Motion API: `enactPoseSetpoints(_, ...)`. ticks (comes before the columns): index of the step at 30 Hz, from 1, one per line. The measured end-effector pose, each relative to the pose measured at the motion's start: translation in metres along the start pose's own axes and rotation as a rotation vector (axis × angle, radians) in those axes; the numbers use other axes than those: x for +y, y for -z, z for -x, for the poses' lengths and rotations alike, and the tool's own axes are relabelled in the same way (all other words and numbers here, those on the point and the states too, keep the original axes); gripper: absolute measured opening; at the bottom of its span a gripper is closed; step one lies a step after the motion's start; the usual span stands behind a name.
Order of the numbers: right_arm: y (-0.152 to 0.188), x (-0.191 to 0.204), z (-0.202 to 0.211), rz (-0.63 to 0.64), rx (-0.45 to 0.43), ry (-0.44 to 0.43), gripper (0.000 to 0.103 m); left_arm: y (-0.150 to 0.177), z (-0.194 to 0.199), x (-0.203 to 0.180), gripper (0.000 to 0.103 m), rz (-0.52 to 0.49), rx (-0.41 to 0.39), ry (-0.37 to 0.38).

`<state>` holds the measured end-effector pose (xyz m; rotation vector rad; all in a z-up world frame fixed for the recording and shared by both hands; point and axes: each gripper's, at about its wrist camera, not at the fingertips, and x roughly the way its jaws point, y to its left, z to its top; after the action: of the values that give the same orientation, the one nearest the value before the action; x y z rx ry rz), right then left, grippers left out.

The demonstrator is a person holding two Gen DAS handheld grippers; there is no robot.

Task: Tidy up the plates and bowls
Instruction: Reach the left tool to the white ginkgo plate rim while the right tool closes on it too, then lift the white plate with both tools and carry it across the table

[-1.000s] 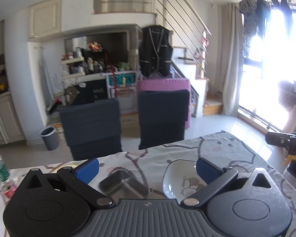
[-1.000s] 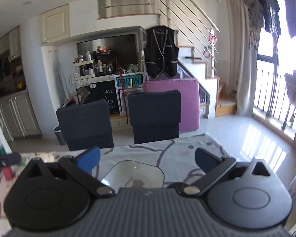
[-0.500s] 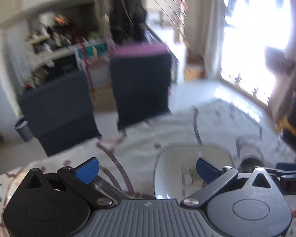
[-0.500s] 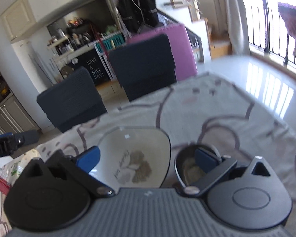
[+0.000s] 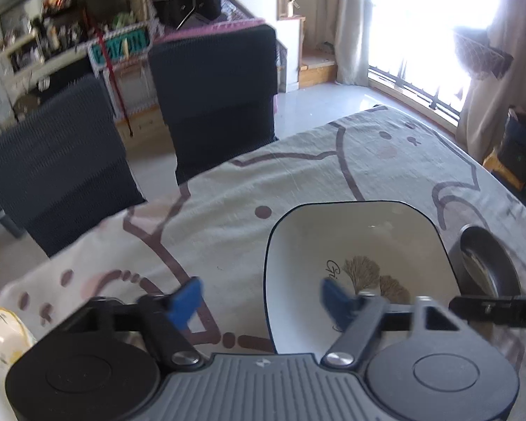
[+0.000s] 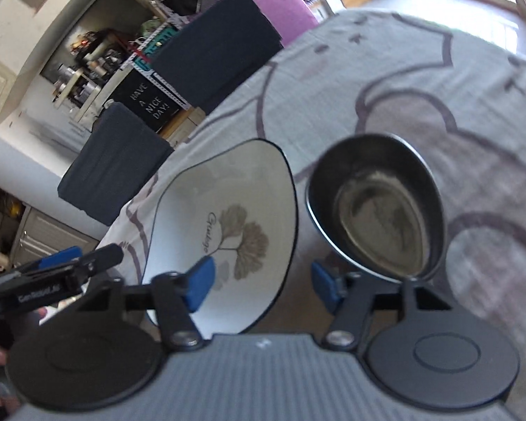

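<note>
Left wrist view: the left gripper (image 5: 261, 298) has just been closing partway; its fingers (image 5: 186, 298) stand apart with only the near-left rim of the white plate (image 5: 361, 252) between them, no pad pressing. The plate lies on the desk (image 5: 298, 175) ahead and to the right of the fingers; the metal bowl (image 5: 487, 263) sits just beyond its right edge.

Right wrist view: the right gripper (image 6: 261, 282) has likewise been closing; its fingers (image 6: 201, 282) are parted, straddling the gap between the plate (image 6: 228, 217) and bowl (image 6: 378, 203), gripping neither. The bowl lies ahead-right, so the right hand is judged nearer to it, the left nearer the plate.
</note>
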<state>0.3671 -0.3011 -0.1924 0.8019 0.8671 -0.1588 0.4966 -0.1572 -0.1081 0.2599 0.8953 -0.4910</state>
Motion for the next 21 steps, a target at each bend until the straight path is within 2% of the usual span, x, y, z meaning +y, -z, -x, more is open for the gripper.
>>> enactPoseSetpoints(2, -0.001, 0.001, -0.007, 0.003, -0.008, 0.03, 0.05, 0.0, -0.009, 0.001, 0.053, 0.003, 0.014, 0.015)
enactPoseSetpoints(3, -0.001, 0.003, -0.01, 0.011, -0.01, 0.037, 0.048, 0.0, -0.014, 0.001, 0.051, 0.0, 0.022, 0.019)
enactPoseSetpoints(4, -0.003, 0.005, -0.013, 0.02, -0.014, 0.039, 0.039, 0.0, -0.018, 0.001, 0.047, -0.004, 0.031, 0.024)
enactPoseSetpoints(5, -0.004, 0.003, -0.017, 0.031, -0.017, 0.034, 0.035, 0.001, -0.023, 0.0, 0.042, -0.009, 0.04, 0.032)
enactPoseSetpoints(8, -0.005, 0.01, -0.022, 0.07, -0.029, 0.068, 0.036, 0.003, -0.034, -0.001, 0.029, -0.009, 0.063, 0.047)
enactPoseSetpoints(21, -0.026, 0.028, -0.045, 0.103, -0.074, 0.16, 0.035, 0.009, -0.059, 0.002, 0.02, 0.015, 0.105, 0.068)
